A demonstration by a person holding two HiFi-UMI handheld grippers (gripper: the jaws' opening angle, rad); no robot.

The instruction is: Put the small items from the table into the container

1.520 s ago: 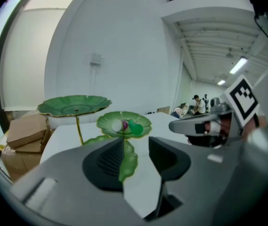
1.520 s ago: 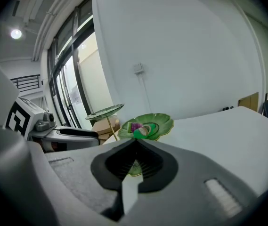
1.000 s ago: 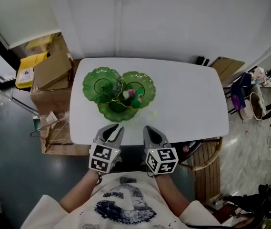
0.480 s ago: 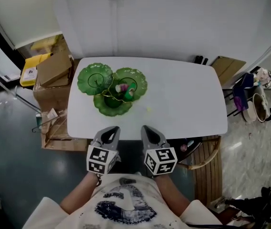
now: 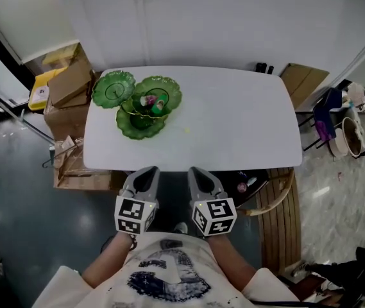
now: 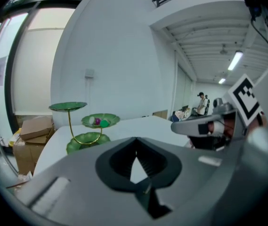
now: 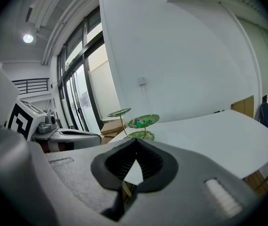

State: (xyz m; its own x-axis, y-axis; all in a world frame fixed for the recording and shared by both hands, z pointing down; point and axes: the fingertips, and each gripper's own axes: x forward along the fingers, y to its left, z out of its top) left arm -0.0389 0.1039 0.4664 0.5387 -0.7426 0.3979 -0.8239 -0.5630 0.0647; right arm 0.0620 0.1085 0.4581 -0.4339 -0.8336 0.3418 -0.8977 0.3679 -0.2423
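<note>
Head view: the left gripper (image 5: pixel 146 174) and right gripper (image 5: pixel 199 174) hang short of the white table (image 5: pixel 246 120), both clenched on nothing; a tiny pale-yellow speck (image 5: pixel 186 131) lies on the tabletop ahead, nearer the right gripper, too small to show a long axis; the green leaf-shaped tiered dish stand (image 5: pixel 137 101), holding small pink and green pieces (image 5: pixel 149 101), sits beyond it, forward-left.

Green tiered dish (image 5: pixel 113 90), white table (image 5: pixel 233 127); small items (image 5: pixel 149 101) look perhaps pink and green.

White table (image 5: pixel 246 120), green 3-dish stand (image 5: pixel 132 124) near its left end, 1 small pale item (image 5: pixel 186 131) nearby
</note>
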